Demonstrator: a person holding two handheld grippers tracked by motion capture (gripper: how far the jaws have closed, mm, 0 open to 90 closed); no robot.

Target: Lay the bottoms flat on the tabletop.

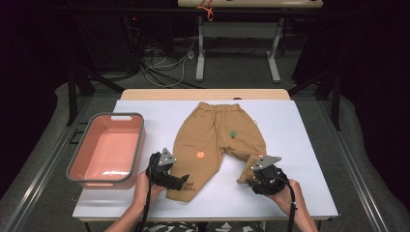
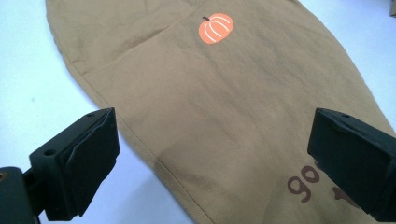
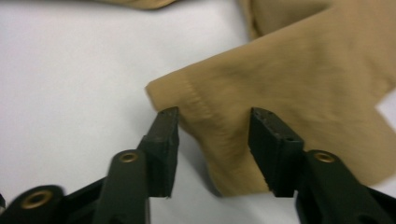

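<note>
My left gripper [image 1: 180,182] and right gripper [image 1: 251,181] are black, each with a grey three-cornered plate, brass screws and a trailing black cable.

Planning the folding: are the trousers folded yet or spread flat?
Spread flat: the trousers lie open on the table, both legs apart, waistband at the far end.

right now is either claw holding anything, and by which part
Nothing is held: both claws are open, the left claw over one leg of the tan cotton trousers, the right claw straddling the other cuff.

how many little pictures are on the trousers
2 on the trousers: an orange pumpkin on the leg by the left gripper, and a green patch higher up on the other leg. Brown lettering sits near the left cuff; the underside is hidden.
</note>
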